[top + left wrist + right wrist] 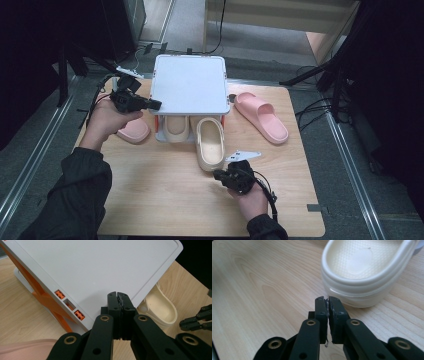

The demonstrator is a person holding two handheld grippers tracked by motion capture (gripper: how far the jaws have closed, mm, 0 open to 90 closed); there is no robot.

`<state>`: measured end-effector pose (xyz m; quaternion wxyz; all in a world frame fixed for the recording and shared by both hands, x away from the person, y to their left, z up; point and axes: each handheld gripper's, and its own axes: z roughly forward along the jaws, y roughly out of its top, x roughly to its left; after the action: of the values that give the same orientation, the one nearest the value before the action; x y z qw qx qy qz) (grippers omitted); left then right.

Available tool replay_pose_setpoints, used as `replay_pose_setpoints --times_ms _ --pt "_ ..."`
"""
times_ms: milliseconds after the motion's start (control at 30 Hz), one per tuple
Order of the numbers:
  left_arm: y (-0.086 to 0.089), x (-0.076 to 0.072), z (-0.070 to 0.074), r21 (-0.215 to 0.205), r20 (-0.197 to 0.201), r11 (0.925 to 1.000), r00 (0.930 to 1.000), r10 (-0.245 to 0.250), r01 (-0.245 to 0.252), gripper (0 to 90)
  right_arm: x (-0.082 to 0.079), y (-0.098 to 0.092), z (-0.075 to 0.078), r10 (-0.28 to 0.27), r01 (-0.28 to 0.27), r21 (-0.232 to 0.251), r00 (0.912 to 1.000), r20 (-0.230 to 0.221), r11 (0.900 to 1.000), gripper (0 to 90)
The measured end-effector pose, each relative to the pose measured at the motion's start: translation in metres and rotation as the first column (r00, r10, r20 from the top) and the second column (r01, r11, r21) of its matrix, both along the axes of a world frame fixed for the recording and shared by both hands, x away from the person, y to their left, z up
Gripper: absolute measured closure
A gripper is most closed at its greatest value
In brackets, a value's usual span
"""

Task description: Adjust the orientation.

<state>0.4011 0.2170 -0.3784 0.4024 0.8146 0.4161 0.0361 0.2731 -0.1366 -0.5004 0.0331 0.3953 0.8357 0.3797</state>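
Cream slippers are seen at the middle of the wooden worktop (165,200): one cream slipper (210,143) lies with its toe tucked under the white rack (190,84) and its heel pointing toward the person, while a second cream slipper (176,128) sits beside it, further under the rack's top shelf. The right gripper (218,175) is held just beside the heel of the nearer slipper, apart from it; in the right gripper view its jaws are seen pressed together with nothing between them, the slipper's rounded heel (362,277) lying just ahead. The left gripper (155,104) is held at the left front corner of the rack, its jaws likewise closed and empty, their tips poised over the edge of the white shelf (100,272). A pink slipper (132,131) rests under the left hand (107,120), and another pink slipper (261,116) lies to the right of the rack.
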Motion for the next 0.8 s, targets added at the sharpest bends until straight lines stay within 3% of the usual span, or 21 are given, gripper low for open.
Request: replay_pose_setpoints --times_ms 133,467,800 --pt "0.000 0.000 0.000 -0.002 0.000 1.0000 1.0000 0.001 -0.001 89.3 0.009 0.000 -0.002 -0.031 0.031 -0.016 0.9995 0.009 0.999 87.9" --pt "0.000 0.000 0.000 0.000 0.003 1.0000 1.0000 -0.001 0.001 89.2 0.031 0.012 -0.002 -0.038 0.039 -0.025 0.9990 0.022 0.999 87.9" --pt "0.000 -0.001 0.000 -0.002 0.006 1.0000 1.0000 0.000 0.000 89.2 0.067 0.025 -0.002 -0.095 0.094 0.017 0.9947 0.040 0.995 86.2"
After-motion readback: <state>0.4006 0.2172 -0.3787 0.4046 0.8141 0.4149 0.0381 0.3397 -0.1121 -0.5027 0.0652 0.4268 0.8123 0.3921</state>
